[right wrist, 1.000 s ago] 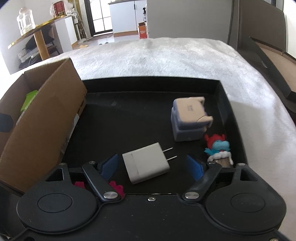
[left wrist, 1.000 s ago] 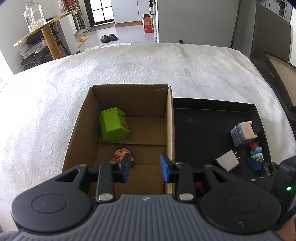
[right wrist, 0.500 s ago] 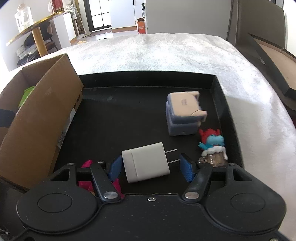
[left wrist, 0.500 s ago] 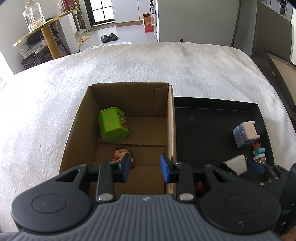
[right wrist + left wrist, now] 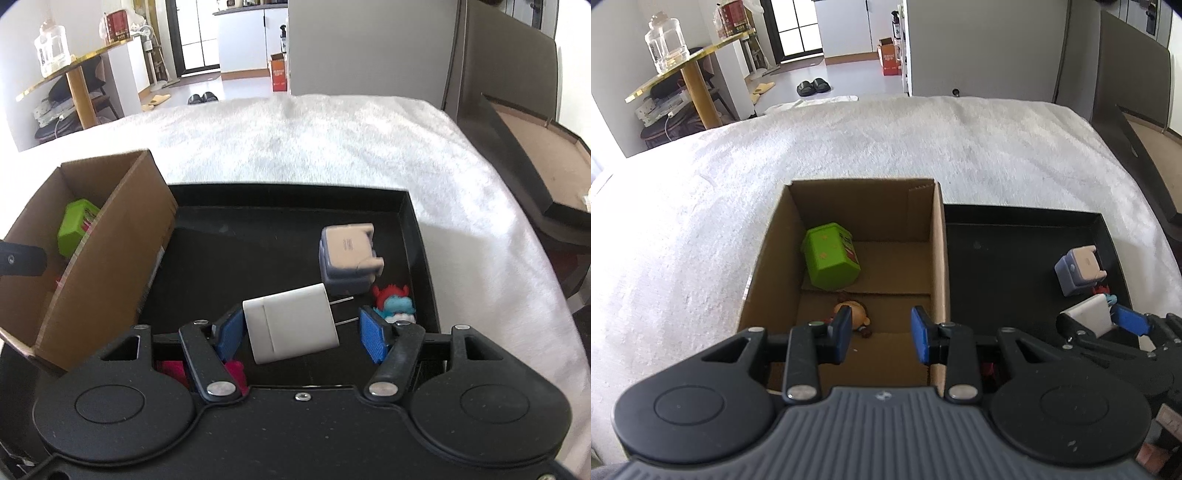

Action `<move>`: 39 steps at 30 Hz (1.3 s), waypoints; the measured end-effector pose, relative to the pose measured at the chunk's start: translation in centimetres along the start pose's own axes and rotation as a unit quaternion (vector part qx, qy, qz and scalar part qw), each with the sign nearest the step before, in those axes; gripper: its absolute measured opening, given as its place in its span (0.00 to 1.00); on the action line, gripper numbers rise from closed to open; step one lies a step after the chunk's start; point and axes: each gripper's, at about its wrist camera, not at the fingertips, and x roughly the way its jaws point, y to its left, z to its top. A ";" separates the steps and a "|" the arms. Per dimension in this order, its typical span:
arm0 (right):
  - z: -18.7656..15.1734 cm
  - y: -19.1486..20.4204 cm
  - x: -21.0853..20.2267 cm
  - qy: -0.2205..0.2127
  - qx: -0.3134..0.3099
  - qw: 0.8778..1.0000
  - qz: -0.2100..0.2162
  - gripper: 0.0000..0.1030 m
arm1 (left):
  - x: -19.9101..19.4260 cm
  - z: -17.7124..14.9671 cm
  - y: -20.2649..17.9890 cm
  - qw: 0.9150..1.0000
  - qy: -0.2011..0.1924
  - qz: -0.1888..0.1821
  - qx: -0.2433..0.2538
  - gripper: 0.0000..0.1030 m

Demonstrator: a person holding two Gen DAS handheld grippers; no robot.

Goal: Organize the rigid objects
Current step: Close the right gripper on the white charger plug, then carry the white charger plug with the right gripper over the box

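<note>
My right gripper (image 5: 301, 328) is shut on a white plug charger (image 5: 291, 328), which hangs tilted just above the black tray (image 5: 258, 240). Its prongs point at the right pad. The left wrist view shows the same charger (image 5: 1087, 314) at the far right. My left gripper (image 5: 881, 332) stands open with nothing between its fingers, over the near end of the cardboard box (image 5: 938, 240). Inside the box lie a green block (image 5: 831, 262) and a small doll figure (image 5: 855, 312).
Left in the tray are a lavender and beige adapter (image 5: 345, 258), a blue and red figurine (image 5: 395, 304), and a pink item (image 5: 236, 371) half hidden under my right gripper. Box and tray sit side by side on a white fuzzy cover (image 5: 332, 140). A dark chair (image 5: 517, 110) stands to the right.
The right gripper's jaws closed on the white charger and raised it off the tray floor. The left gripper stayed where it was, still open.
</note>
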 end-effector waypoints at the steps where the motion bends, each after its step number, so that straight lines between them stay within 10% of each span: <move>1: 0.3 0.1 -0.2 -0.002 -0.001 1.000 0.001 0.61 | -0.2 0.1 0.2 1.000 -0.002 0.001 -0.001 0.33; 39: 6.5 11.8 -4.1 -0.052 -0.112 0.992 0.017 0.61 | 1.4 -1.6 12.1 0.992 -0.015 -0.032 -0.117 0.33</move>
